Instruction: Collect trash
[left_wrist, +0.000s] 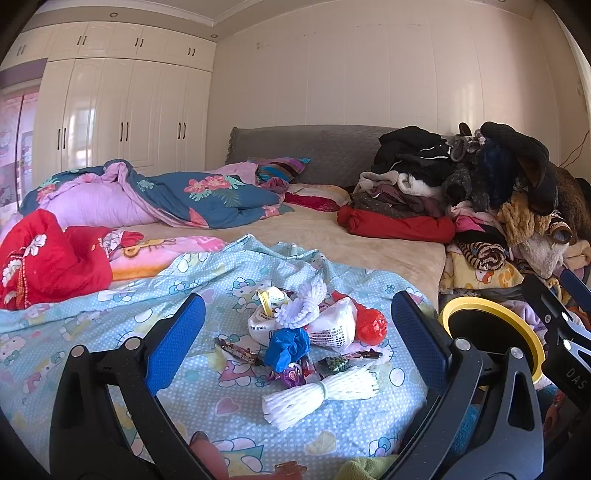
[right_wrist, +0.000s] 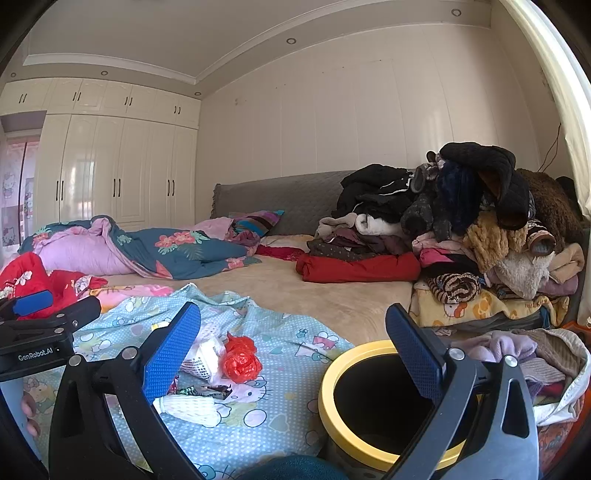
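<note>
A pile of trash lies on the light blue cartoon-print sheet (left_wrist: 92, 332). In it are a white foam net (left_wrist: 321, 395), a crumpled blue plastic piece (left_wrist: 288, 347), a red plastic bag (left_wrist: 371, 325), a printed white bag (left_wrist: 332, 326) and several candy wrappers (left_wrist: 236, 349). My left gripper (left_wrist: 297, 338) hangs open just in front of the pile, empty. The yellow-rimmed bin (right_wrist: 327, 391) stands at the bed's edge, right of the pile. My right gripper (right_wrist: 291, 352) is open and empty, with its right finger over the bin's mouth. The red bag (right_wrist: 240, 360) and foam net (right_wrist: 188, 406) lie near its left finger.
A tall heap of clothes (left_wrist: 480, 192) fills the bed's right side behind the bin. Rumpled quilts (left_wrist: 147, 199) and a red blanket (left_wrist: 48, 258) lie on the left. A bare beige mattress cover (left_wrist: 332, 236) stretches beyond the pile. White wardrobes (left_wrist: 122, 118) stand behind.
</note>
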